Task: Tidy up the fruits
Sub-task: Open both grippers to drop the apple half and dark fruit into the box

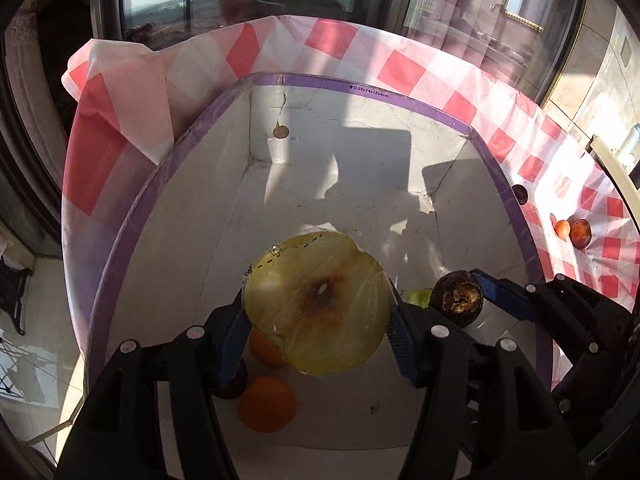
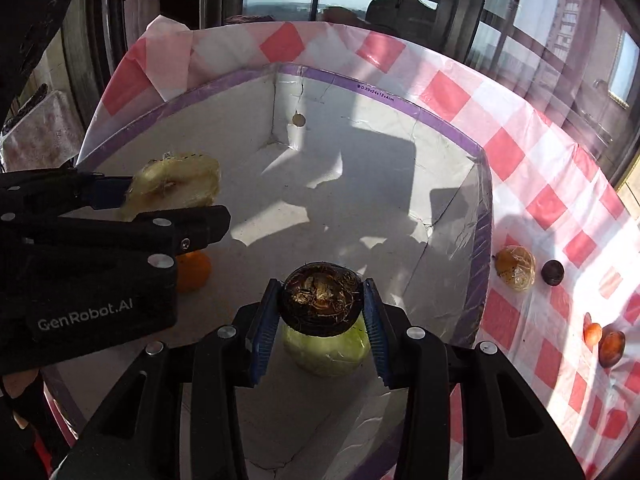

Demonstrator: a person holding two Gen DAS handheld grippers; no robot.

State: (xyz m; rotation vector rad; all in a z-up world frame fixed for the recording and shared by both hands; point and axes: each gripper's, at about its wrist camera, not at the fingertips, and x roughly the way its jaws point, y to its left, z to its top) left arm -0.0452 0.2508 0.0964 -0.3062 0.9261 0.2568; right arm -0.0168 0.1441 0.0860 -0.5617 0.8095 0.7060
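A white cardboard box with a purple rim (image 1: 420, 105) (image 2: 440, 126) sits on a red-checked cloth. Over it, my left gripper (image 1: 318, 320) is shut on a wrapped half apple (image 1: 320, 304), cut face toward the camera. In the right wrist view that half apple (image 2: 176, 186) shows at the left in the left gripper (image 2: 168, 204). My right gripper (image 2: 320, 314) is shut on a dark round fruit (image 2: 320, 300), directly above a green wrapped fruit (image 2: 326, 350) on the box floor. Two oranges (image 1: 268, 404) (image 1: 266, 350) lie in the box under the left gripper.
Outside the box on the cloth (image 2: 532, 184) lie a wrapped yellowish fruit (image 2: 515, 268), a small dark fruit (image 2: 553, 273), a small orange one (image 2: 592, 333) and a red-brown one (image 2: 612, 348). A small dark fruit (image 1: 230, 388) lies beside the oranges. Windows stand behind the table.
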